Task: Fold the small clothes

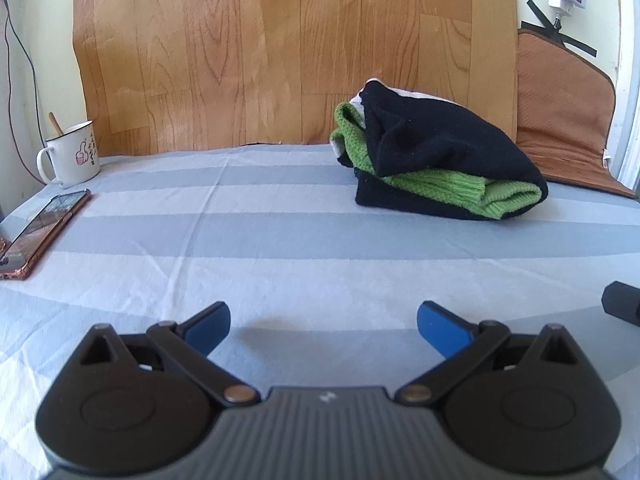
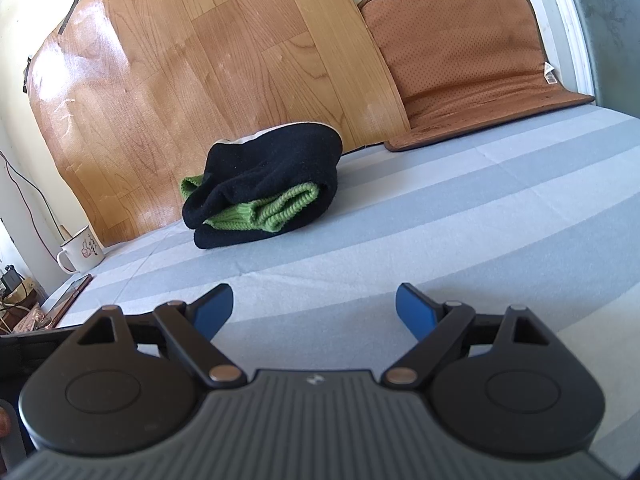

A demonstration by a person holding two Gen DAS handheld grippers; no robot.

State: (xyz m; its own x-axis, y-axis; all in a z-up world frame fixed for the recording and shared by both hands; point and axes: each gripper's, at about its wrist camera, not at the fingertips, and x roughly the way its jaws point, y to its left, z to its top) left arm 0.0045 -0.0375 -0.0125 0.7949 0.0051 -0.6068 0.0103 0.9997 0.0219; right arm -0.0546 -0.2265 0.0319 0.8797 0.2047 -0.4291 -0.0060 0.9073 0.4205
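Observation:
A black and green knitted garment (image 1: 432,160) lies bundled in a folded heap on the blue-and-white striped cloth (image 1: 260,240), with a bit of white fabric behind it. In the right wrist view the same garment (image 2: 264,188) sits at centre left near the wooden board. My left gripper (image 1: 323,326) hovers open over the cloth, well short of the garment, nothing between its blue pads. My right gripper (image 2: 314,306) is also open and empty, low over the striped cloth (image 2: 440,240), in front and to the right of the garment.
A white mug (image 1: 72,154) with a stick in it and a phone (image 1: 40,232) lie at the left edge. A brown padded mat (image 2: 460,56) leans on the wall at the right. A wood-grain board (image 1: 280,52) backs the surface. A black object (image 1: 622,300) pokes in at right.

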